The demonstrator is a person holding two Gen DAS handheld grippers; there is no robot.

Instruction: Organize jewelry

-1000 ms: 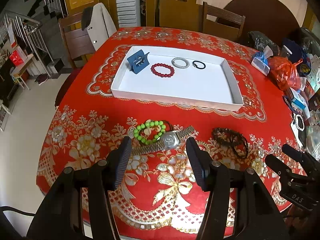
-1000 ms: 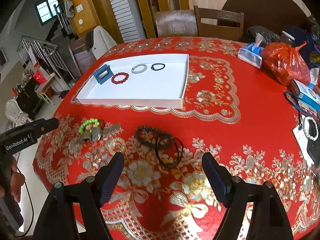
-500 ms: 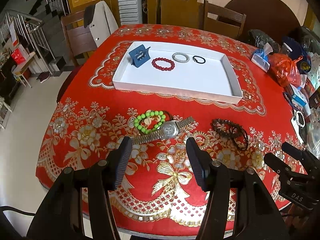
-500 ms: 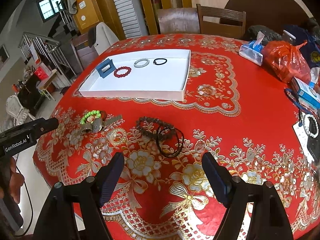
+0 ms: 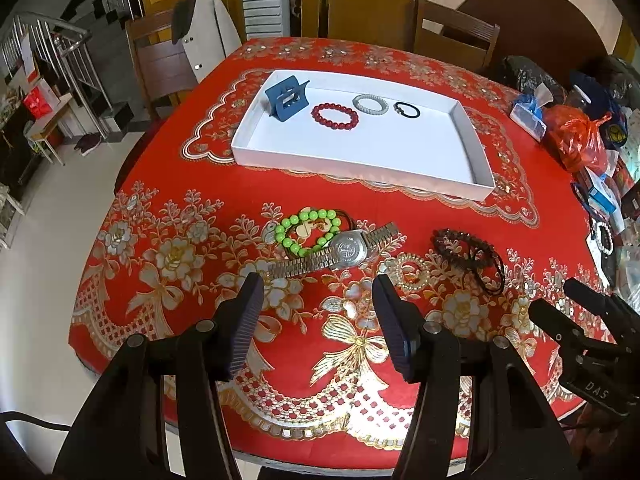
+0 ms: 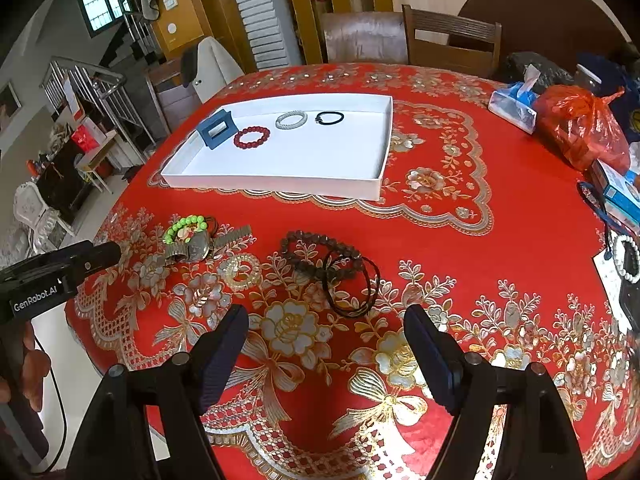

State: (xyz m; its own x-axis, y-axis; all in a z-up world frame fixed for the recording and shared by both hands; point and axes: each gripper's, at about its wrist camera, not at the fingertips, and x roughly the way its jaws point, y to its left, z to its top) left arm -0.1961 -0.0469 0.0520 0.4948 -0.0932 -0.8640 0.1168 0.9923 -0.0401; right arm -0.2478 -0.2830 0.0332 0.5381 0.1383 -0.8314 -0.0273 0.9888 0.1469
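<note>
Steel links and a round metal case make up the wristwatch (image 5: 344,250), which lies flat on the desk (image 5: 460,208) just ahead of the left gripper (image 5: 316,300). It looks the heaviest piece here. The band is jointed, so it would likely sag if lifted by one end, and the smooth case may slip; pinching across the band beside the case seems safest.

Touching the watch on its far side is a green bead bracelet (image 5: 308,230), probably light, strung on cord and easy to deform. To the right lie a pale coiled hair tie (image 5: 408,272), hard to pick out against the gold pattern, a dark bead bracelet (image 6: 320,254) and thin black hair bands (image 6: 352,284) overlapping it. These are soft and springy and could drag one another along.

The left gripper's fingers are spread with nothing between them. The right gripper (image 6: 326,332) hangs above the desk near the dark beads, fingers also spread and empty.

Farther back sits a white tray (image 5: 360,170), shallow and walled. It already holds a blue hair claw (image 5: 286,100), a red bead bracelet (image 5: 334,116), a grey coiled band (image 5: 370,104) and a black hair tie (image 5: 406,110) in a row along its far side.

A red cloth with gold and silver flowers covers the desk; it may wrinkle under a dragged piece. An orange plastic bag (image 6: 580,128) and clutter crowd the right edge. Wooden chairs (image 5: 456,44) and a staircase (image 5: 52,52) stand beyond.
</note>
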